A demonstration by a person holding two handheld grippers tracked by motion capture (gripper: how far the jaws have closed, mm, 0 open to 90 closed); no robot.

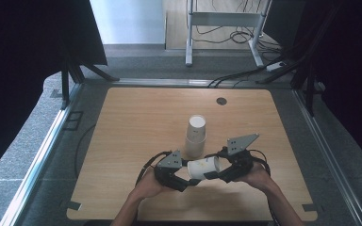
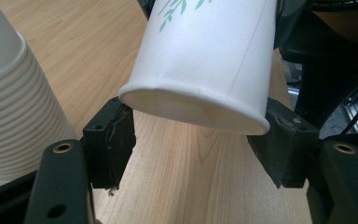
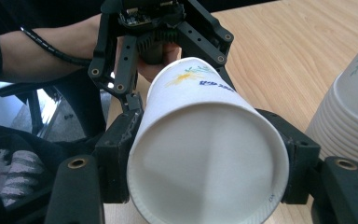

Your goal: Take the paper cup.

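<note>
On the left, the left gripper [image 1: 193, 181] is clenched on a paper cup [image 1: 204, 168] that lies on its side just above the desk [image 1: 122, 141]. In the left gripper view its jaws press on either side of the cup's rim [image 2: 193, 105]. The cup sits between the two grippers, near the desk's front edge. Just behind it stands a cup stack [image 1: 196, 136], upside down and apart from it. On the right, the right gripper [image 1: 213, 174] grasps the same cup from the other end; in the right gripper view its jaws squeeze the cup's wall at both sides.
</note>
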